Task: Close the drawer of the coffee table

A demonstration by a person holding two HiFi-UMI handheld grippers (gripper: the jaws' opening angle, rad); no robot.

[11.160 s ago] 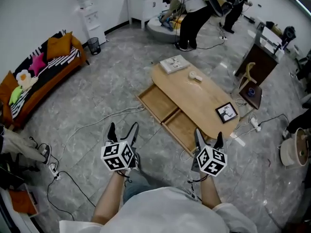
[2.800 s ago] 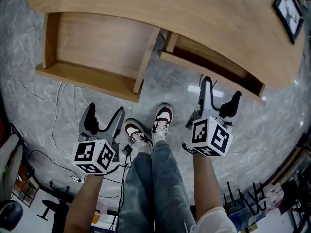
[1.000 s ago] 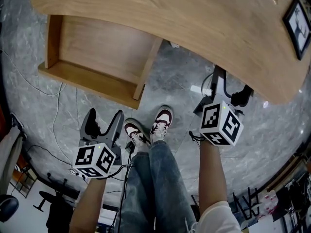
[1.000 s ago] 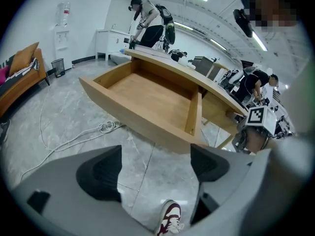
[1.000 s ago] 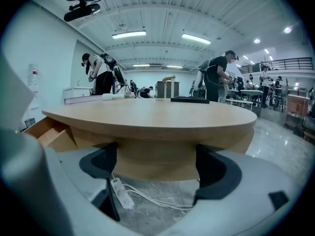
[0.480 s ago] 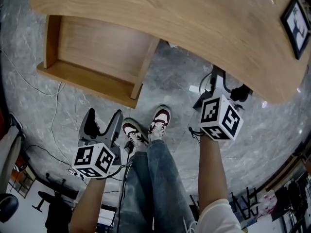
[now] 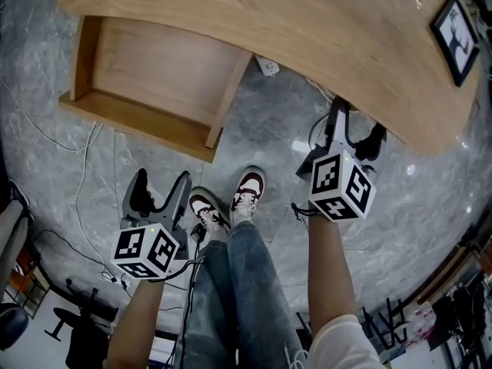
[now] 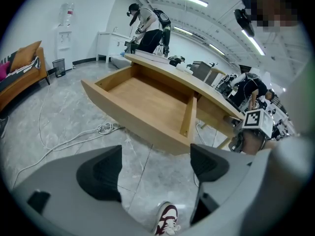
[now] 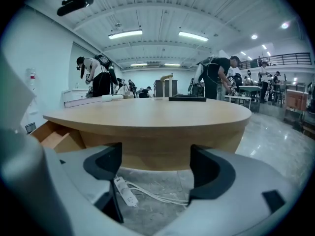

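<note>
The oval wooden coffee table (image 7: 307, 29) fills the top of the head view. Its left drawer (image 7: 146, 68) stands pulled far out and is empty, seen again in the left gripper view (image 8: 142, 97). No drawer shows on the table's right side. My left gripper (image 7: 161, 183) hangs open over the floor, short of that drawer's front board (image 8: 138, 124). My right gripper (image 7: 357, 125) points at the table's rim (image 9: 147, 114), apart from it. It is open, its jaws have just been closing a little, and nothing is between them (image 9: 155, 166).
A black picture frame (image 7: 455, 28) lies on the table top at the right. A white power strip (image 7: 267, 66) with cables lies on the floor under the table (image 9: 125, 191). More cables (image 7: 84, 167) run left of the person's shoes (image 7: 231, 198). People work at the room's far end (image 8: 147, 23).
The right drawer, partly out 2.8 s ago, now sits in under the table top. Over the last second both grippers have stayed about where they were; the right jaws look slightly narrower.
</note>
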